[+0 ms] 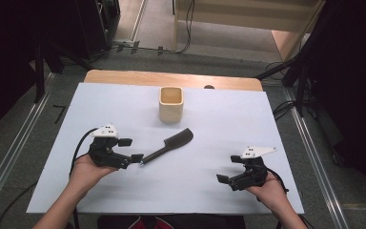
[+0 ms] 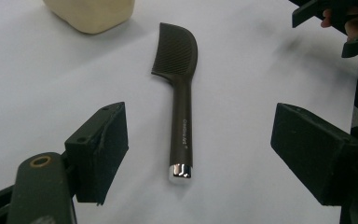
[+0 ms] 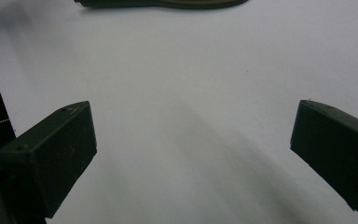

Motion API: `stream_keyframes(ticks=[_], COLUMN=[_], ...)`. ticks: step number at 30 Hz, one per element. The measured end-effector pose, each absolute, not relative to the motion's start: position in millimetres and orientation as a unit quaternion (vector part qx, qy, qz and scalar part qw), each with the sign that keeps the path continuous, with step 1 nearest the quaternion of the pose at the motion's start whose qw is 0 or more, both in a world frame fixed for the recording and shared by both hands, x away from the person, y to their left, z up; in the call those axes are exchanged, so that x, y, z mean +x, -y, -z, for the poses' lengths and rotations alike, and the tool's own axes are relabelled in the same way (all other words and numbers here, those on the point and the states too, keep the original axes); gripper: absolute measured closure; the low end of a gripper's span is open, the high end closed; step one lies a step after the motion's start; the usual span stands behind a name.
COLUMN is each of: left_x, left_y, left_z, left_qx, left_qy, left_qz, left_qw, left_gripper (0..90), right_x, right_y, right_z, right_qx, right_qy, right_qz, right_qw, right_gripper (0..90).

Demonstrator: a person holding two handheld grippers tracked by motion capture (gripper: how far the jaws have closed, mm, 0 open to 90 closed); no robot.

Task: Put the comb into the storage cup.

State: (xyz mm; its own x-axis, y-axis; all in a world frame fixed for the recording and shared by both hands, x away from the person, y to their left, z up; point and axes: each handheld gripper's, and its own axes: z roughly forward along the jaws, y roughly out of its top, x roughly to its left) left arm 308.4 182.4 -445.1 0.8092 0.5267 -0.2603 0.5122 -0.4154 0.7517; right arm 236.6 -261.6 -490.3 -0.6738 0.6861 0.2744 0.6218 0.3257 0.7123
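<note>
A dark comb (image 1: 169, 144) with a long handle and a silver end cap lies flat on the white table top (image 1: 76, 133), pointing towards the cream cup. My left gripper (image 1: 132, 150) is open just off the handle's silver end. In the left gripper view the comb (image 2: 182, 116) lies lengthwise in the gap between the wide-apart jaws of my left gripper (image 2: 200, 149), and neither pad touches it. My right gripper (image 1: 228, 169) rests at the front right, open and holding nothing. In the right gripper view the comb (image 3: 163, 3) lies far ahead of my right gripper (image 3: 191, 140).
A square cream cup (image 1: 171, 105) stands upright behind the comb, near the table's far edge; its base (image 2: 91, 14) is in the left gripper view. Bare white surface lies between the two hands. Dark stands and cables surround the table.
</note>
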Motion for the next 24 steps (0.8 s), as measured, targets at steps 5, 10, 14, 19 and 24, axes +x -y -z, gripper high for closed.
stream_keyframes(ticks=[5,10,14,19,24], left_x=[316.2,323.2,327.9,335.1,337.0], left_y=[-171.0,-159.3,-149.7,-139.5,-131.5], left_z=[445.2,442.2,443.8,442.8,445.5], left_qx=[0.84,0.838,0.843,0.84,0.843], left_qy=[-0.314,-0.313,-0.31,-0.314,-0.312], left_qz=[0.002,-0.008,-0.009,-0.008,-0.011], left_qw=[0.443,0.447,0.439,0.442,0.437], left_gripper=[19.8,19.8,19.8,19.8,19.8], right_x=[236.7,237.1,237.1,237.3,237.4], right_y=[262.0,261.9,261.9,262.1,262.2], right_z=[490.4,490.8,490.7,490.7,490.7], right_qx=[0.403,0.404,0.403,0.404,0.402], right_qy=[-0.813,-0.813,-0.813,-0.813,-0.813], right_qz=[-0.418,-0.417,-0.418,-0.418,-0.419], right_qw=[0.039,0.039,0.039,0.038,0.038], right_gripper=[0.0,0.0,0.0,0.0,0.0])
